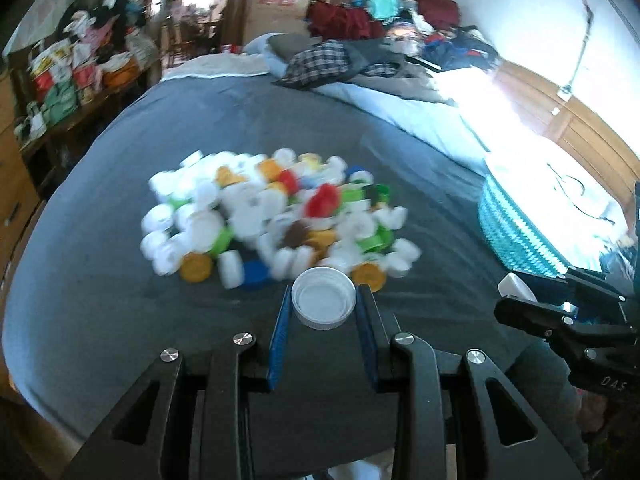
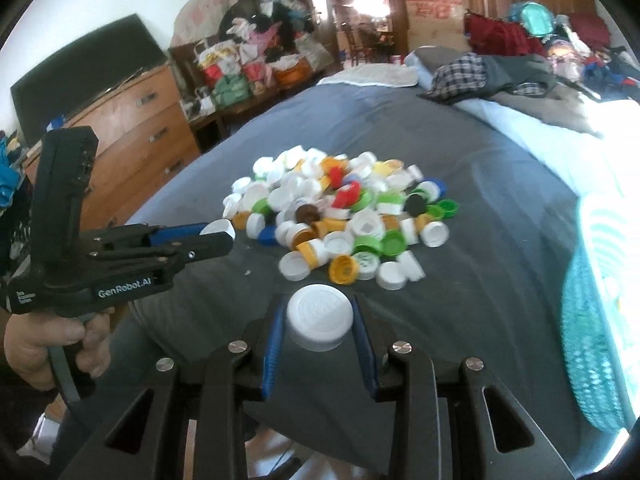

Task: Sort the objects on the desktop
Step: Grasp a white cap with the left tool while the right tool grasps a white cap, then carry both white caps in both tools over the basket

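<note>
Through the left wrist camera I see my left gripper [image 1: 324,308] clamped on a white cap [image 1: 324,303] turned hollow side up, its blue pads [image 1: 281,340] pressing both sides. Just beyond it the pile of bottle caps [image 1: 276,216], white, green, orange, red and blue, sits blurred on the grey bedsheet [image 1: 100,320]. A teal woven basket [image 1: 520,232] stands to the right, and the right gripper [image 1: 520,292] shows at the right edge with a white cap in its tips. Through the right wrist camera my right gripper [image 2: 320,320] pinches a white lid [image 2: 320,316], closed top up, between its blue pads. The pile [image 2: 344,216] lies ahead on the sheet, sharper here. At left a hand [image 2: 44,344] grips the left gripper [image 2: 218,236], holding its white cap near the pile's edge.
</note>
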A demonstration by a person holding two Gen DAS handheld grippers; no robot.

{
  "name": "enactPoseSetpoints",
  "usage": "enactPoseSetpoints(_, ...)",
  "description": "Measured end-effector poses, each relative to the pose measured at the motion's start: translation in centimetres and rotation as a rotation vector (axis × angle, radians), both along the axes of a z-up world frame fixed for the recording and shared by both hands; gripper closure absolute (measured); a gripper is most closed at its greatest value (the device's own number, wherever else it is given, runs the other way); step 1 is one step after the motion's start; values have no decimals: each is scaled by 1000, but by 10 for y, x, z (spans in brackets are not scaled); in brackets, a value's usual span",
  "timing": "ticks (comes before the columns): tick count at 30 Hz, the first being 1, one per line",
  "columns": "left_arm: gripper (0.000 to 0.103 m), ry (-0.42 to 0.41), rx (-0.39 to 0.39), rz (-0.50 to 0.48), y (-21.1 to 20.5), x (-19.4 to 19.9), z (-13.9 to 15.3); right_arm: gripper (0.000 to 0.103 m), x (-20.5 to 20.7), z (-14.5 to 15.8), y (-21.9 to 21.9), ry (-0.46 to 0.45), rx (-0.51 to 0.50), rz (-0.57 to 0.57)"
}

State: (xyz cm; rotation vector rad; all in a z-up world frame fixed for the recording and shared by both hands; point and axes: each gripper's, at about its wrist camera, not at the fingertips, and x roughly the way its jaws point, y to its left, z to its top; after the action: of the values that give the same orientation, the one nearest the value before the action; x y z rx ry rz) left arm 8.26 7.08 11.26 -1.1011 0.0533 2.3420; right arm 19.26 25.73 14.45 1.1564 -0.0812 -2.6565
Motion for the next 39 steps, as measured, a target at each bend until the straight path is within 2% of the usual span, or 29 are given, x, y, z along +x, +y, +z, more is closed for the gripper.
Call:
enactPoseSetpoints(10, 76, 60, -18, -133, 75, 11, 35, 68, 22, 31, 68, 51, 4, -149)
enactPoseSetpoints(20, 76, 110, -24, -266, 161, 17, 63, 67, 45, 65, 157, 111, 12, -325)
enactPoseSetpoints(29, 76, 132, -41, -361, 240, 19, 72, 67, 55, 75, 219, 122, 24, -425)
enactPoseSetpoints(39, 76, 101, -26, -426, 302, 12, 73, 67, 56, 70, 258, 109, 28, -468)
